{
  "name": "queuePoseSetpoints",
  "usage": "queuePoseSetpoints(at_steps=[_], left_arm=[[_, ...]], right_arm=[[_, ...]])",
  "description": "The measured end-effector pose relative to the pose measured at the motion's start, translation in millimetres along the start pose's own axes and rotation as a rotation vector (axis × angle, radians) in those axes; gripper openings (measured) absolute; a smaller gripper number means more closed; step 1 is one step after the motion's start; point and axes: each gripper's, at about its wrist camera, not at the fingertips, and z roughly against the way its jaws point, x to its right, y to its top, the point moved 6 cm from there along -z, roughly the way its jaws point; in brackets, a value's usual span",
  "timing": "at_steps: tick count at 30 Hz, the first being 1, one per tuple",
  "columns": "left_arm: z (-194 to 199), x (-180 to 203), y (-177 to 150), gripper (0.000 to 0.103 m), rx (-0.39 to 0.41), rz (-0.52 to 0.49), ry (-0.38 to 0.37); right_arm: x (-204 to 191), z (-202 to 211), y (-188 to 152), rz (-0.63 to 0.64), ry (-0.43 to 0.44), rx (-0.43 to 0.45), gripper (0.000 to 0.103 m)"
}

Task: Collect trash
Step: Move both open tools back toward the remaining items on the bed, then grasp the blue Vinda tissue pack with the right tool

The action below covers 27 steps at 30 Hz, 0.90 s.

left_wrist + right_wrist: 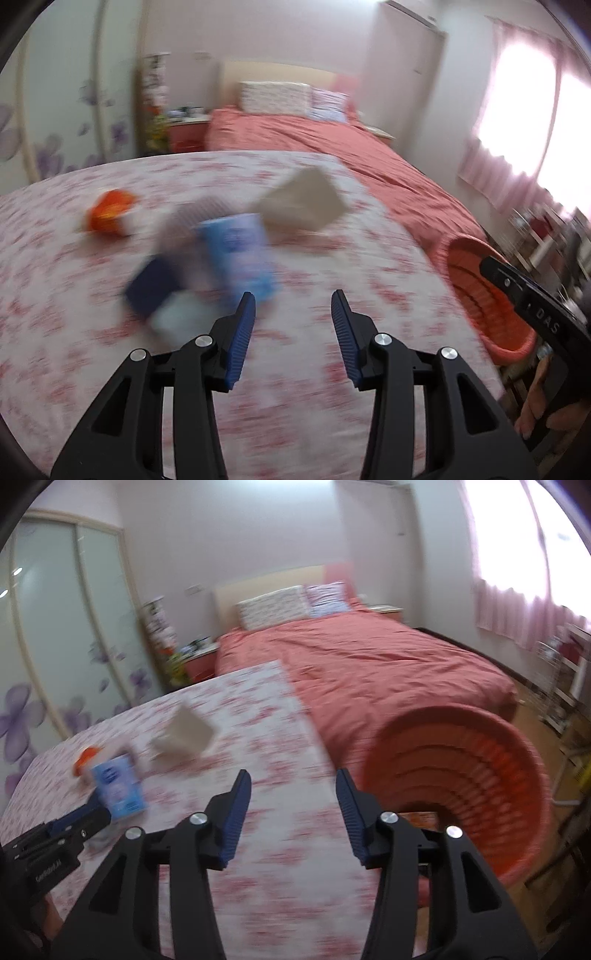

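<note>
Both empty: left hand-held gripper [293, 306] and right hand-held gripper [293, 784] spread apart. Reaching stage, probably; next grab blue carton [236, 251] mid-frame, drop into orange basket [480, 775] lower right.

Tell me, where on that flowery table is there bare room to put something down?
The near half of the table, around both open grippers, and the strip between the white box and the orange basket. The far left is crowded: blue carton, orange wrapper.
</note>
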Motion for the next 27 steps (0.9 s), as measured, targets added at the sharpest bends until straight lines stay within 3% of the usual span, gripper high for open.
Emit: queuePoseSetpoints(at_steps=[5, 14, 19, 27], left_arm=[[15.7, -66.0, -2.8, 0.049, 0.031, 0.082, 0.114], [30.0, -140.0, -8.6, 0.049, 0.038, 0.174, 0.193], [34.7, -160.2, -15.4, 0.049, 0.029, 0.196, 0.204], [36.7, -176.5, -25.3, 0.049, 0.010, 0.234, 0.197]], right_arm=[[-71.1, -13.6, -9.3, 0.094, 0.100, -0.042, 0.058], [-169.3, -50.1, -25.7, 0.180, 0.222, -0.143, 0.070], [-188.0, -75.8, -29.2, 0.201, 0.208, -0.177, 0.075], [-188.8, -108.3, -28.3, 0.160, 0.235, -0.249, 0.076]])
